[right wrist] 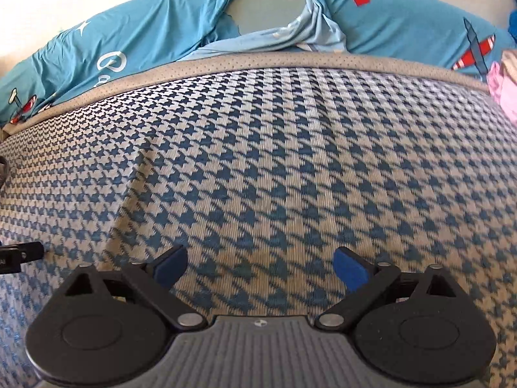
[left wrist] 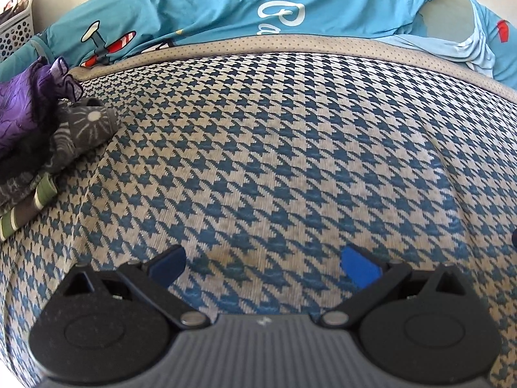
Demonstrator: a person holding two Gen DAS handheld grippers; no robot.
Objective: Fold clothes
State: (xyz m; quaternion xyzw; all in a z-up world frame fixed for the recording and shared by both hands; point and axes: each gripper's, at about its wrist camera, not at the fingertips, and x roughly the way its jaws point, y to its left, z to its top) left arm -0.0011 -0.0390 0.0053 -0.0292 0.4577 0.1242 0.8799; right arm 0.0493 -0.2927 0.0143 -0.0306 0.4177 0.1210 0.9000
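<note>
Houndstooth-patterned blue and cream woven mat (left wrist: 274, 148) with a grey perforated border fills both wrist views. Left gripper (left wrist: 263, 266) hangs over it with blue-padded fingers spread wide, holding nothing. Right gripper (right wrist: 260, 266) is likewise spread and empty above the same mat. Folded stack of purple, grey and green-striped clothes (left wrist: 42, 135) lies at the mat's left edge. Loose pink garment (right wrist: 504, 87) lies at its right edge.
</note>
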